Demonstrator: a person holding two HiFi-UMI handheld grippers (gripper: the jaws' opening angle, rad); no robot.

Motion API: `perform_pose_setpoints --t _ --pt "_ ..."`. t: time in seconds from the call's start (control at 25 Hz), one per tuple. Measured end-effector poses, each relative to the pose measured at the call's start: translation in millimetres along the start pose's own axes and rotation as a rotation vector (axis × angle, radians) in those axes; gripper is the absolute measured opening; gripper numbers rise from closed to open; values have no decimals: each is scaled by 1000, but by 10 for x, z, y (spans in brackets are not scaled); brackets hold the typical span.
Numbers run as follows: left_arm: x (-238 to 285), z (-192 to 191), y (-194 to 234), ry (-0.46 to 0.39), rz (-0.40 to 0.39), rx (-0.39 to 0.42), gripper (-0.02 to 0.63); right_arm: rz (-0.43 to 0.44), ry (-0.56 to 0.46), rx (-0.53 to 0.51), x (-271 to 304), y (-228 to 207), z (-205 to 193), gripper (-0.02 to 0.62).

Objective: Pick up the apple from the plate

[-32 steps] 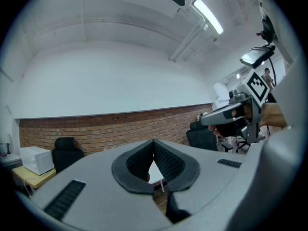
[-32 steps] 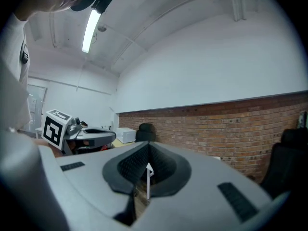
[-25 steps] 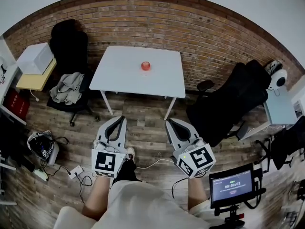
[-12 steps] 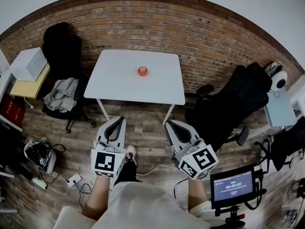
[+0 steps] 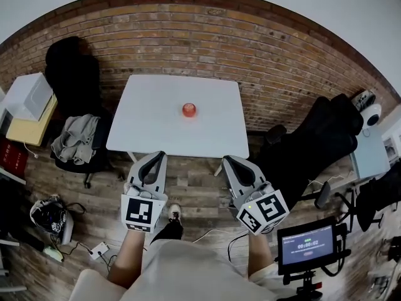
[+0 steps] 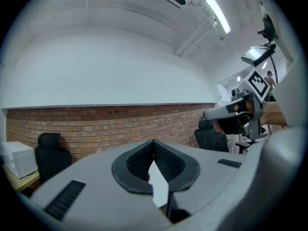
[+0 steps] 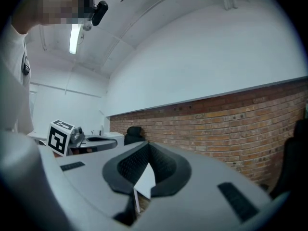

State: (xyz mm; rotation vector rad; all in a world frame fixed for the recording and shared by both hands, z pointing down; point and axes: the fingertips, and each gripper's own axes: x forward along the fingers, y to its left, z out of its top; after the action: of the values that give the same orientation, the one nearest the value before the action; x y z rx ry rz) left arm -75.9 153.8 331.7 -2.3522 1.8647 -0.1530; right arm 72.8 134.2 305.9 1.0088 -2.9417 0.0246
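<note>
A red apple point(image 5: 189, 110) sits near the middle of a white table point(image 5: 150, 127); the plate under it is too small to make out. Both grippers are held level over the wooden floor, just short of the table's near edge and well apart from the apple. My left gripper point(image 5: 156, 156) has its jaws shut with nothing in them, and the pads meet at the tip in the left gripper view point(image 6: 154, 142). My right gripper point(image 5: 230, 161) is also shut and empty, its pads touching in the right gripper view point(image 7: 147, 145). A sliver of white tabletop shows below each pair of jaws.
A brick wall point(image 5: 207, 36) runs behind the table. A black chair with grey clothes point(image 5: 76, 138) stands at the left, a black office chair point(image 5: 313, 146) at the right. A white box point(image 5: 25, 96), floor cables point(image 5: 53, 215) and a monitor on a stand point(image 5: 306, 244) are nearby.
Both grippers have moved forward towards the table, and the table and apple now sit lower and nearer in the head view. The jaws stay shut.
</note>
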Motion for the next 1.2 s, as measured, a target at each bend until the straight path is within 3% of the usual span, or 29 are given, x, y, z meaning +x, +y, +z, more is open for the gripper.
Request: perform_pose_setpoints --t 0.16,0.64,1.0,1.2 --pt "327 36 235 -1 -12 9 5 -26 0 6 321 -216 69 2" --pt "987 -40 723 6 -34 4 5 14 2 69 1031 -536 76 2" --pt "1524 -128 1101 7 -60 10 5 5 9 23 1640 -768 104 2" --pt "1751 -156 1270 3 -73 12 5 -48 -20 4 1885 -937 192 2"
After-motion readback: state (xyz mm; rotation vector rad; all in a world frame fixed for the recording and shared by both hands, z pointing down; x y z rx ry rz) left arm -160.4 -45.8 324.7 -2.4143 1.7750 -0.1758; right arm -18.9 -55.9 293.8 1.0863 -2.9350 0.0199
